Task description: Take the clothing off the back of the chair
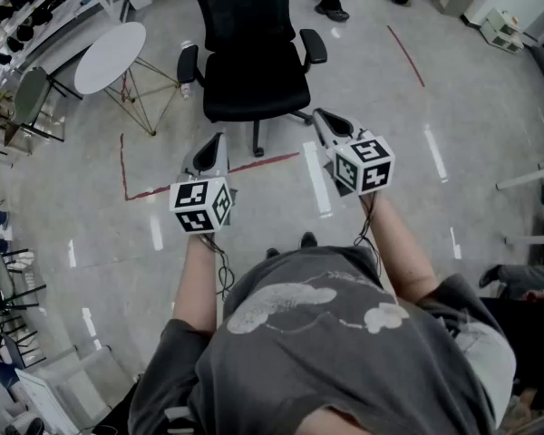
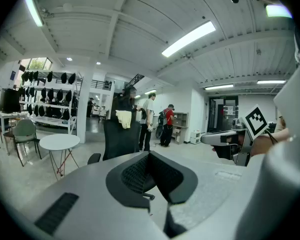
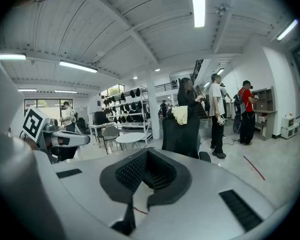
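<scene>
L gripper (image 1: 216,145) & R gripper (image 1: 325,120) closed, empty; pale yellow cloth (image 3: 180,114) draped on black office chair (image 1: 254,80) ahead, well apart.

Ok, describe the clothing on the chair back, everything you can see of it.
The clothing is a small, pale yellowish piece of soft, limp fabric. It is draped over the top edge of the black office chair, with its folds hanging down the side of the backrest that faces the grippers. It sits slightly bunched rather than spread flat. Only the chair is seen touching it. It is too far off to make out seams, sleeves or what garment it is, and the head view cuts off the top of the backrest.
</scene>
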Available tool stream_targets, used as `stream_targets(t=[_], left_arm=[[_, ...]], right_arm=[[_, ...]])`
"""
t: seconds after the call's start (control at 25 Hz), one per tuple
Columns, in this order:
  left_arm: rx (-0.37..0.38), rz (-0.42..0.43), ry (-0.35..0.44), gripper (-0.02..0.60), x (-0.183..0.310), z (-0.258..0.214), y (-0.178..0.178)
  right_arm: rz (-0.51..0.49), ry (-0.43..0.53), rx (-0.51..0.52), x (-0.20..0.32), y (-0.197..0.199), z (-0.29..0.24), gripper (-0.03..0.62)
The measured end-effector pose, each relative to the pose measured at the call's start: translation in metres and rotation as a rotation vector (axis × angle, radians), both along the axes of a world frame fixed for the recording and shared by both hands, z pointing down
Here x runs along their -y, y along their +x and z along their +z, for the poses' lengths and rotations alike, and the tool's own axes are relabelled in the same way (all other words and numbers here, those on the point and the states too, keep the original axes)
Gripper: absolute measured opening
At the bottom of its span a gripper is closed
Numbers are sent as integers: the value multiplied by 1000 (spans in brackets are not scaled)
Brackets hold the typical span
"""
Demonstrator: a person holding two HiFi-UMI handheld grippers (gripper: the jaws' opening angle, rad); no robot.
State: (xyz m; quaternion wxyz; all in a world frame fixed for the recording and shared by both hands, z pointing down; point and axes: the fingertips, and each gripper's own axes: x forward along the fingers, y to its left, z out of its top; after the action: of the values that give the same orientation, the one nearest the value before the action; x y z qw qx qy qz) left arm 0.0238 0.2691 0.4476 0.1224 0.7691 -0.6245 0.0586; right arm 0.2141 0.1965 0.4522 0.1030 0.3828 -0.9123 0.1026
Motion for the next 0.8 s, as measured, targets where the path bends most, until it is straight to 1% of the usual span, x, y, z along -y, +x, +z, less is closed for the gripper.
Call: stream_targets(t=[0.16, 0.32, 0.48, 0.6, 0.68, 0.76, 0.8], left_arm=[[-2, 1, 12, 0, -3, -5, -7], [20, -23, -22, 0, -5, 2, -19], [13, -39, -40, -2, -14, 8, -31], [11, -29, -37, 0, -24, 11, -34], [19, -13, -30, -1, -26, 13, -39], [48, 10, -28, 0, -25, 14, -46], [65, 21, -27, -1, -24, 14, -50]], right_arm=[[-4, 6, 8, -3, -9, -3, -9], [0, 9, 16, -6, -15, -6, -9], [-3, 4, 8, -13, -24, -5, -11], [4, 1, 0, -22, -26, 1, -11], [11, 22, -27, -26, -30, 5, -9], [5, 61, -68, -28, -37, 5, -9], [0, 74, -73, -28, -41, 4, -9]])
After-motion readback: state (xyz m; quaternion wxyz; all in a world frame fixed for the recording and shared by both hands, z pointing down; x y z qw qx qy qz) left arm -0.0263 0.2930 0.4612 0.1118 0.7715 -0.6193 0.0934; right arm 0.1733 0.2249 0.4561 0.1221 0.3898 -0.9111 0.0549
